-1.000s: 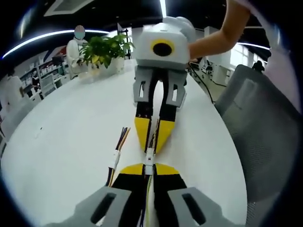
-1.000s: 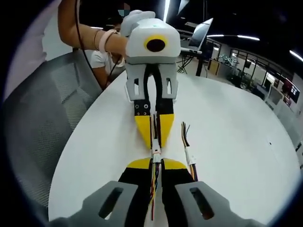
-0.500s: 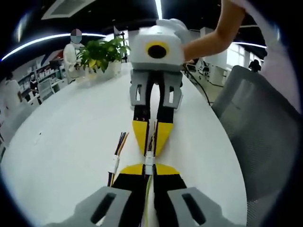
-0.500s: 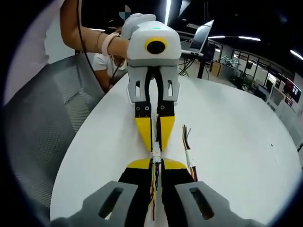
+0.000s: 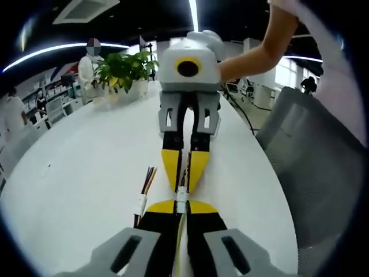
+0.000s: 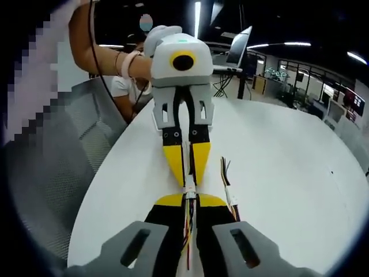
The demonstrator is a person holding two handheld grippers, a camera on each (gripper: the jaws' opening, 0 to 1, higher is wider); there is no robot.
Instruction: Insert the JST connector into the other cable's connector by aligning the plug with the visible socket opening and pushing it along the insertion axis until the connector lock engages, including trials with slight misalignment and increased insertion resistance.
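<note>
Two white JST connector halves (image 5: 181, 196) meet end to end between the two grippers' yellow tips, above the white table (image 5: 75, 156). In the left gripper view my left gripper (image 5: 181, 204) is shut on its cable just behind the connector. My right gripper (image 5: 183, 186) faces it from above, shut on the other cable. In the right gripper view the joined white connector (image 6: 188, 190) sits just above my right gripper (image 6: 189, 199), with coloured wires running back between its jaws. The left gripper (image 6: 188, 183) points down at it. Whether the lock has caught is too small to tell.
A spare cable with a white connector (image 5: 141, 202) lies flat on the table beside the grippers, seen too as the spare cable (image 6: 229, 193). A potted plant (image 5: 124, 66) stands at the far edge. Grey mesh chairs (image 5: 311, 161) (image 6: 52, 161) flank the table. A laptop (image 6: 239, 49) sits behind.
Both cameras have shifted slightly. The grippers stay tip to tip on the connectors, with the opposing gripper drawn a little nearer along the insertion line.
</note>
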